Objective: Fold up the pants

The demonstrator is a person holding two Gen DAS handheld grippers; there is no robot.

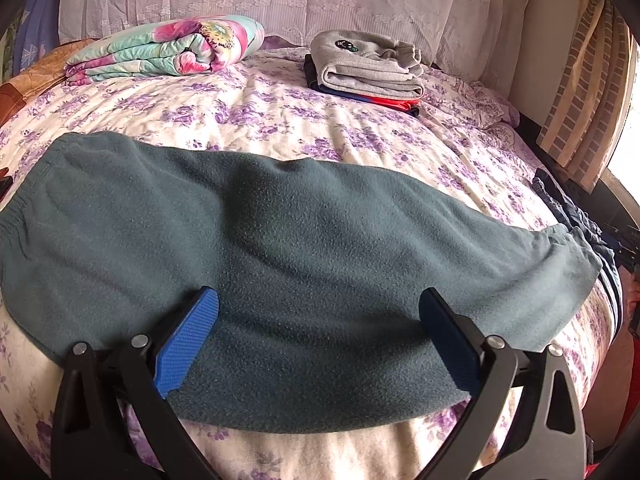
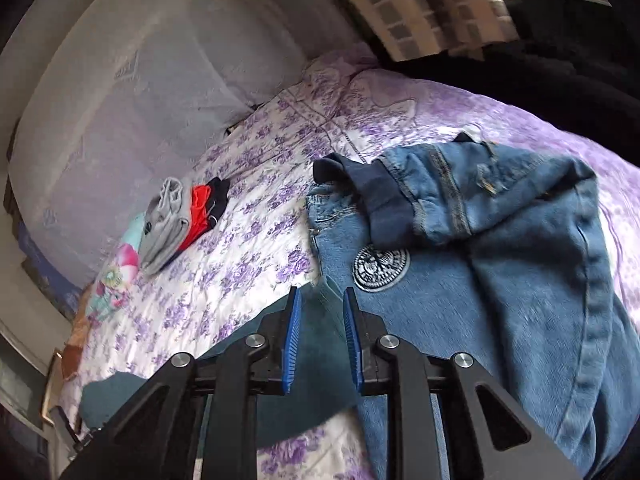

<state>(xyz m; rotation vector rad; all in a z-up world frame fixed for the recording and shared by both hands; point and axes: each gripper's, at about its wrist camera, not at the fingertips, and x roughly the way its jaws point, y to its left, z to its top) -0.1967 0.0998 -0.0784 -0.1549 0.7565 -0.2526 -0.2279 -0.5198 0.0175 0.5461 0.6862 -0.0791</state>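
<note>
Blue-padded fingers of the left gripper stand wide apart low in the left wrist view, straddling the near edge of the teal fleece pants without pinching them; nothing is held. The pants lie flat across the floral bedsheet, waistband toward the left of this view and cuffs toward the right, apparently already doubled leg over leg, so the open jaws probably hover there ready to take the near edge for the next fold. Farther back, a stack of folded clothes with a grey garment on top sits well apart from the pants, likely the place for finished items, and a rolled floral quilt lies by the headboard, out of the working area.

From the right wrist, the right gripper shows its jaws partly open, a narrow gap between the pads with teal fleece visible beyond it; the pads do not seem to press on the cloth, so it appears to grip nothing. Just beside the cuff end sprawls a heap of blue jeans, unfolded, probably waiting their turn. The same folded pile shows far off.
</note>
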